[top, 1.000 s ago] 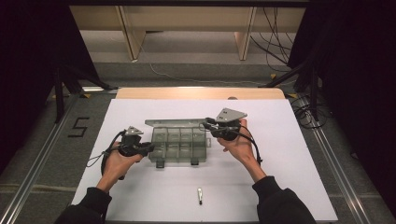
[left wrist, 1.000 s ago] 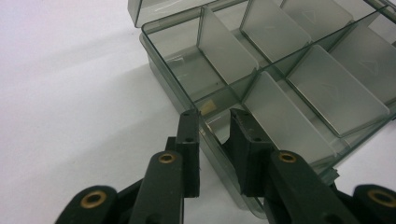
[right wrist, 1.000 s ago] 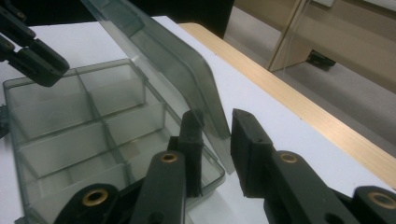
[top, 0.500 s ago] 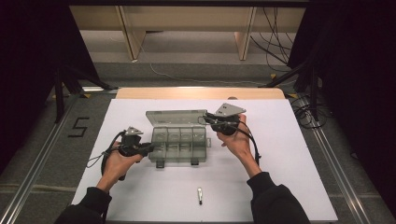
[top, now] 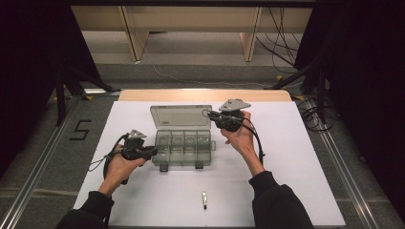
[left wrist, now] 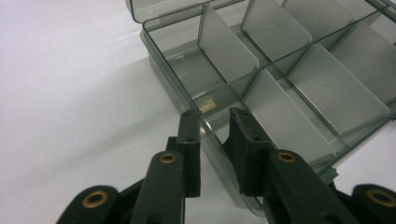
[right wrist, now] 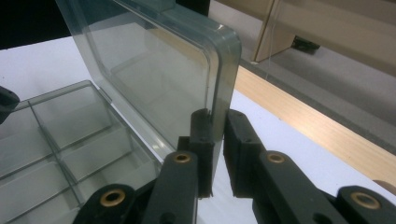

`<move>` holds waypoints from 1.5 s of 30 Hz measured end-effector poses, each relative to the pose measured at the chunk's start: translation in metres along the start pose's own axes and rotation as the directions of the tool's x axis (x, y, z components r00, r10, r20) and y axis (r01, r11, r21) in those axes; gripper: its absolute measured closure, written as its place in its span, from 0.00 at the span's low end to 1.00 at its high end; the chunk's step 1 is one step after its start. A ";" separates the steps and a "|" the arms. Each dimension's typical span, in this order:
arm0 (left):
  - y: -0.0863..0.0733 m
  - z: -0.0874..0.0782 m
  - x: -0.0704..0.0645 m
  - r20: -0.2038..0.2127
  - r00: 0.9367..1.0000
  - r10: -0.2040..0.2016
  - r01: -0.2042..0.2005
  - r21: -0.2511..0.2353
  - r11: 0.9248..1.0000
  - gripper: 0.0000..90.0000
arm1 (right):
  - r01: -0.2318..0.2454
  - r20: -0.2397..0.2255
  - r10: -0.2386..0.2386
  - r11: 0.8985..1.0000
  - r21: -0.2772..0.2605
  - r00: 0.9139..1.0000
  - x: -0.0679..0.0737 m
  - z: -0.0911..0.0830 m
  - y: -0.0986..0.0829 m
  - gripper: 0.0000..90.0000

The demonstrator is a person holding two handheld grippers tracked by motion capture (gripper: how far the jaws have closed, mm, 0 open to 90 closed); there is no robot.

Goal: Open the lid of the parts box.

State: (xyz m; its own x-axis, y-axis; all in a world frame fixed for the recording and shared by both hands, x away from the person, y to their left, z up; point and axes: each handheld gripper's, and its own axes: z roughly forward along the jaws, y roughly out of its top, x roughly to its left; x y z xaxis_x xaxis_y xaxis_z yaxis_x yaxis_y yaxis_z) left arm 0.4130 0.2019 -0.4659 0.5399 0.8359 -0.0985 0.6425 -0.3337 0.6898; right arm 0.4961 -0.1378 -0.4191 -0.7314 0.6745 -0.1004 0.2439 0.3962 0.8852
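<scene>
High view: right tool [top: 208, 113] has swung lid [top: 180, 117] apparently fully upright.

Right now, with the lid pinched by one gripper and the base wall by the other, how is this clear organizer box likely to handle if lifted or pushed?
The organizer box looks empty and thin-walled, so probably light. The open lid likely swings at its hinge unless the right gripper steadies it. On the smooth white table it may slide; the left gripper straddling its wall should check that.
</scene>
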 end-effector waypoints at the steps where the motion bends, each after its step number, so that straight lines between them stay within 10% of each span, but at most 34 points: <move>1: 0.000 0.000 0.000 0.000 1.000 0.000 0.000 0.000 1.000 0.82 | -0.013 0.000 0.013 1.000 0.001 1.000 -0.001 0.001 0.001 0.92; 45: -0.001 0.000 0.002 0.014 1.000 0.015 -0.015 -0.006 1.000 0.82 | -0.187 0.039 0.184 0.974 0.127 0.982 -0.026 0.029 0.018 0.89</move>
State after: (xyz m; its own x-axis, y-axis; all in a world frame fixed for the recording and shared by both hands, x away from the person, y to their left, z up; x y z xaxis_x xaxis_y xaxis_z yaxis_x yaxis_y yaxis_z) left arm 0.4133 0.2036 -0.4664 0.5571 0.8247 -0.0980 0.6313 -0.3438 0.6952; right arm 0.5383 -0.1300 -0.4138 -0.6486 0.7598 0.0460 0.4553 0.3388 0.8234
